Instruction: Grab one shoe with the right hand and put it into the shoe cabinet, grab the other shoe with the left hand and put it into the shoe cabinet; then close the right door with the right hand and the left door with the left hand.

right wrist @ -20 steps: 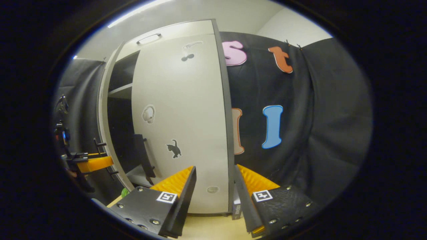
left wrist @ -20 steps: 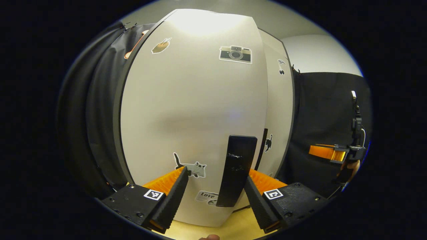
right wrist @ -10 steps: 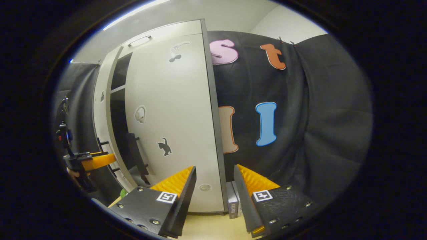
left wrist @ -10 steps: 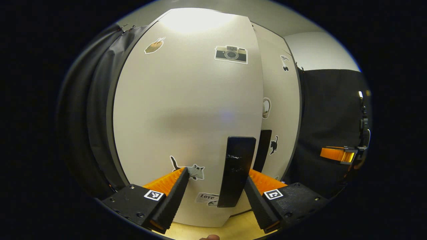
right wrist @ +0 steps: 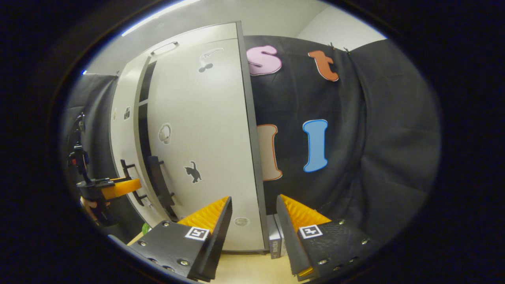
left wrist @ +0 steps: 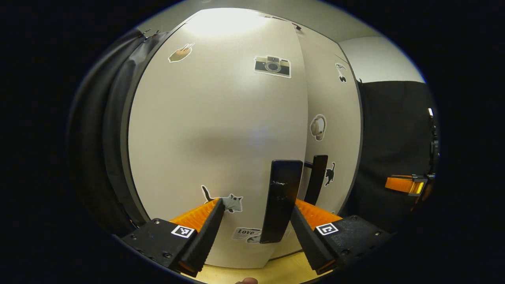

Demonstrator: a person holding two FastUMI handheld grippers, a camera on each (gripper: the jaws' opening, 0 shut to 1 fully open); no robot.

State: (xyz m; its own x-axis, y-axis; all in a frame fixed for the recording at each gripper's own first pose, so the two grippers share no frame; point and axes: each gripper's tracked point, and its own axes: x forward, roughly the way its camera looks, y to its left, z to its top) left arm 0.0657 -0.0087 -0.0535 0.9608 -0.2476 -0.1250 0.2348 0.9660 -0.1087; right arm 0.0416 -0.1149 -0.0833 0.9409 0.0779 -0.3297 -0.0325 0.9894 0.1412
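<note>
Nearly all is done. The left hand-held gripper (left wrist: 254,215) is held open, its fingers astride the left door's handle (left wrist: 281,205) without a grip being seen; the right hand-held gripper (right wrist: 252,215) is open and empty. A narrow gap (right wrist: 143,118) is left between left door (left wrist: 213,130) and right door (right wrist: 201,138). The shoes are hidden, presumably inside the shoe cabinet (right wrist: 189,35).

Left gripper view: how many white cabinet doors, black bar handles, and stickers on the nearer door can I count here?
White cabinet doors: 2
Black bar-shaped door handles: 2
Picture stickers on the nearer door: 4
Total: 8
</note>
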